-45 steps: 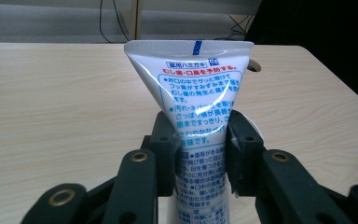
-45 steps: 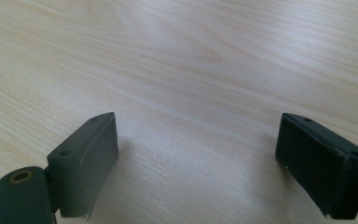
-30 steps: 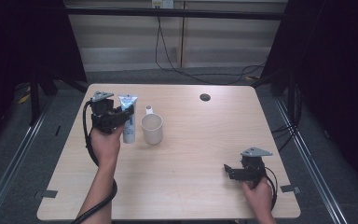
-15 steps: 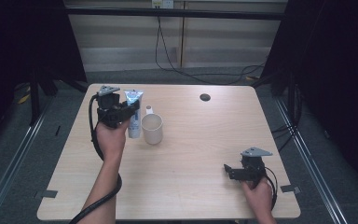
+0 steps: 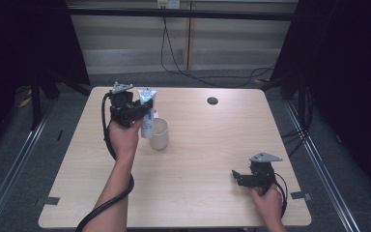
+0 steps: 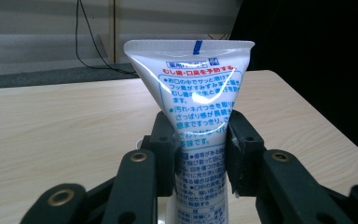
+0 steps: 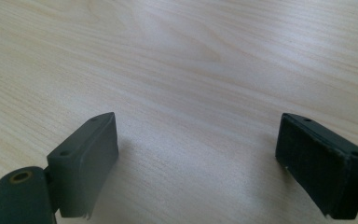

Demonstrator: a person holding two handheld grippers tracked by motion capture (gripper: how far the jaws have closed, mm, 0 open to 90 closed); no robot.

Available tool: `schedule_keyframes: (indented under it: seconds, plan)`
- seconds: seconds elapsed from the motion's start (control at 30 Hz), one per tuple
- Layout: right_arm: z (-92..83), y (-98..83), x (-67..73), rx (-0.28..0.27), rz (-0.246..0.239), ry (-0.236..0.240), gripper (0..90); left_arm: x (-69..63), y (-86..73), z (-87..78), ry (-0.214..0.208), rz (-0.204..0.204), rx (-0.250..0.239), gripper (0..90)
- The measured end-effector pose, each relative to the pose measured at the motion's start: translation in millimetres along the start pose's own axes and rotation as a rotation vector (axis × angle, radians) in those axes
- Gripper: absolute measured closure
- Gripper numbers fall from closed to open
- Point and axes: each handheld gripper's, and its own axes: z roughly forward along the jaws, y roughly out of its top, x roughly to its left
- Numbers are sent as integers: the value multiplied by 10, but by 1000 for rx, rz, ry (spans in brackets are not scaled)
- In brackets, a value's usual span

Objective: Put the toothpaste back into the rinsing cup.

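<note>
You have one white toothpaste tube (image 6: 196, 112) and one cream cup (image 5: 159, 133) on a pale wood table (image 5: 198, 159) ringed by dark curtains, your left gripper (image 5: 142, 110) clamping the upright tube just beside the cup, your right gripper (image 5: 235, 175) resting open, low near the table's near right corner.

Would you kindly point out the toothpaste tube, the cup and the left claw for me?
toothpaste tube (image 6: 200, 93): left gripper view, on its printed upper body.
cup (image 5: 160, 137): high view, on its outer wall.
left claw (image 6: 199, 158): left gripper view, midway between its tips, clamped on the tube.
</note>
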Motion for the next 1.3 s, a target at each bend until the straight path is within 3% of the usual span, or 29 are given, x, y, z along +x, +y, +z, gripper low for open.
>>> schedule_keyframes:
  seconds: [0.57,1.3]
  plan:
    - [1,0,2,-1,2,1,123,-19,61,197,3,5,-15,679]
    - [1,0,2,-1,2,1,124,28,-4,439,31,1,-11,675]
